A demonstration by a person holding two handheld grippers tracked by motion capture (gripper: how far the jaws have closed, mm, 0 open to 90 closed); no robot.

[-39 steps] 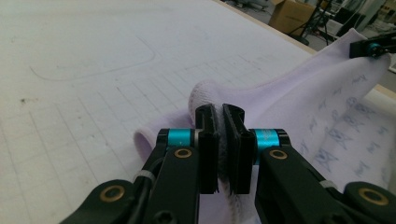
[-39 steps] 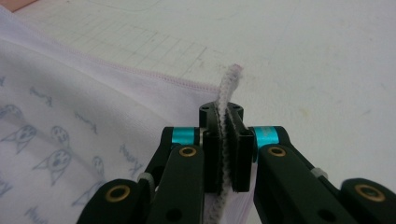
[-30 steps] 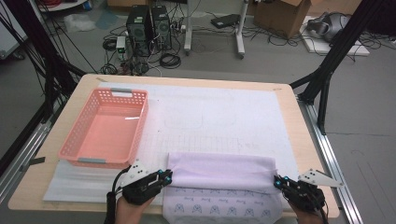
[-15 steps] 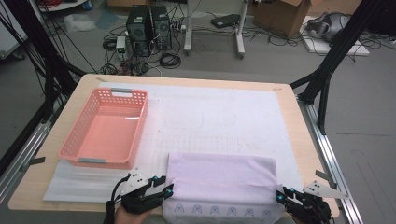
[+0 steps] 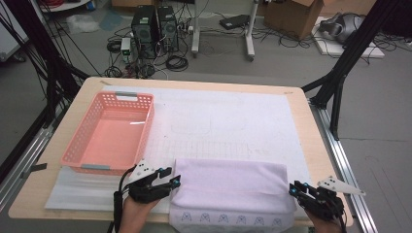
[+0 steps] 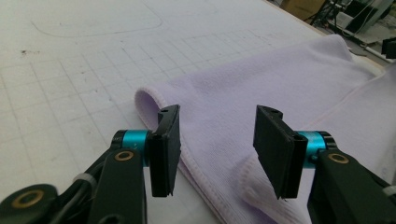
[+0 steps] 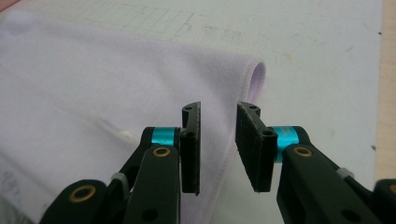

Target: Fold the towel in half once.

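Note:
A lilac towel [image 5: 228, 187] lies folded on the white gridded mat [image 5: 233, 116], near the table's front edge, with a printed hem hanging toward me. My left gripper [image 5: 173, 175] sits at the towel's left fold. Its jaws have just been opening, and in the left gripper view the left gripper [image 6: 217, 140] stands open over the rolled edge of the towel [image 6: 261, 88] without pressing it. My right gripper [image 5: 293, 189] is at the towel's right end. Its jaws opened and have just come in a little. The right gripper [image 7: 217, 140] is open above the hem of the towel [image 7: 93, 79].
A pink plastic basket [image 5: 92, 167] stands at the left of the mat, just beyond my left gripper. Pale wooden table edges [image 5: 318, 150] frame the mat. Computer towers, cables and stands are on the floor behind the table.
Both grippers, shut on the towel's ends a second ago, have opened and let go. The towel now lies flat. The right gripper has drawn back slightly toward the near edge.

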